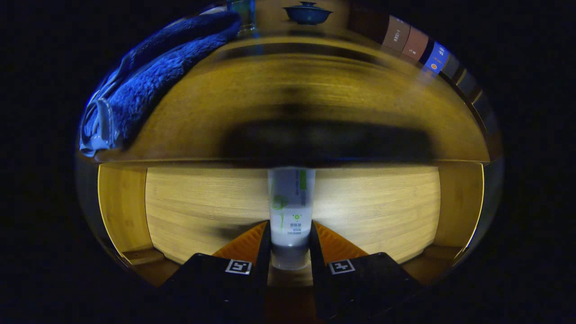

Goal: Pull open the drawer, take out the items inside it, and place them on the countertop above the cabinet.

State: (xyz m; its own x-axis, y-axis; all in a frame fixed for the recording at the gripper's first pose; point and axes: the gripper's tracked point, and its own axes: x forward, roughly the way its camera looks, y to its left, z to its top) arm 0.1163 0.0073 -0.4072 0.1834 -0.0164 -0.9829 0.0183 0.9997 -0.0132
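White plastic tube with green print [291,204] was clamped between both fingers of the gripper [290,238], inside the open light bamboo drawer [202,202]. Blue fluffy towel [153,76] was seen on the countertop [292,94] at 10 o'clock.

The pale wooden drawer floor [369,202] shines bright. Above it, the yellow-brown wooden countertop [315,90] is dim, blurry and bent round, with a dark smeared shadow.

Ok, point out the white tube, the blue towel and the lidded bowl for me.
white tube [290,211]: gripper view, on its printed body between the fingers, inside the drawer.
blue towel [157,72]: gripper view, on its fluffy middle, on the countertop.
lidded bowl [308,14]: gripper view, on its side.
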